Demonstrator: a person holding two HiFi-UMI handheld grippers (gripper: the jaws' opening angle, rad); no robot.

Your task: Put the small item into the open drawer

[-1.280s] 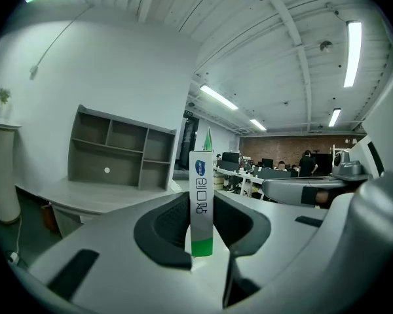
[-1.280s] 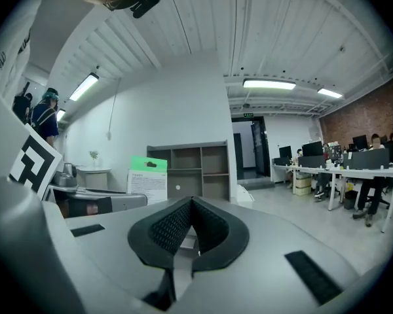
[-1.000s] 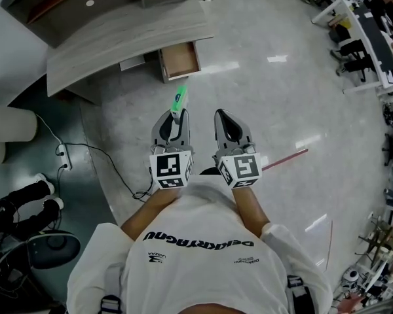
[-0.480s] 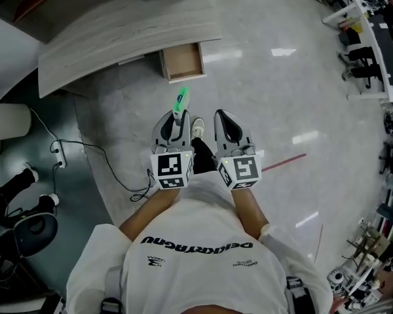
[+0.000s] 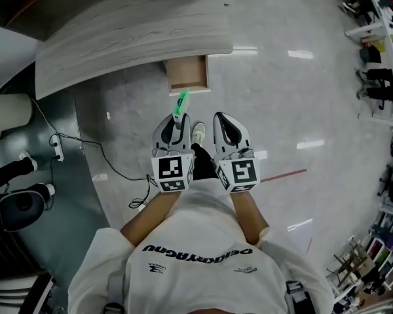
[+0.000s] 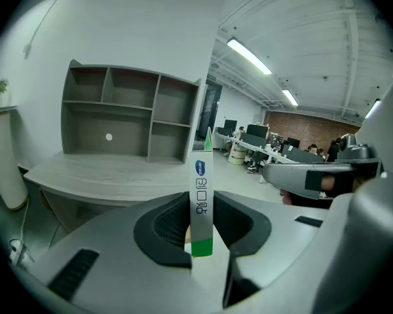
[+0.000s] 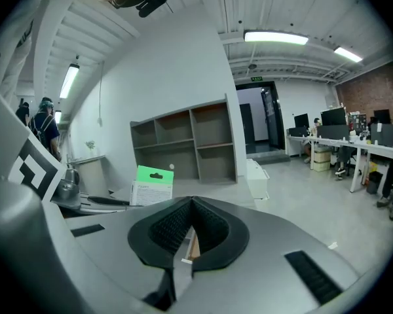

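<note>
The left gripper (image 5: 177,122) pinches the small item (image 5: 181,103), a flat white package with a green end, between its pads. In the left gripper view the package (image 6: 201,198) stands on edge, clamped at its lower green band, and its upper part projects past the jaw tips.

The right gripper (image 5: 221,124) is held just beside the left one, on its right, at the same level. Its jaws are pressed together at the tips, with nothing between them.

The open drawer (image 5: 188,74) projects from under the near edge of the curved grey desk (image 5: 118,38), on the far side of both grippers. Its interior is brown. In the head view the far end of the item lies just short of the drawer's front edge, so the item is not over the drawer.

A grey shelf unit (image 6: 128,113) stands at the far side of the desk. The person's shoe (image 5: 198,133) shows on the floor between the two grippers. A power strip (image 5: 57,150) with its cable lies on the floor at the left.
</note>
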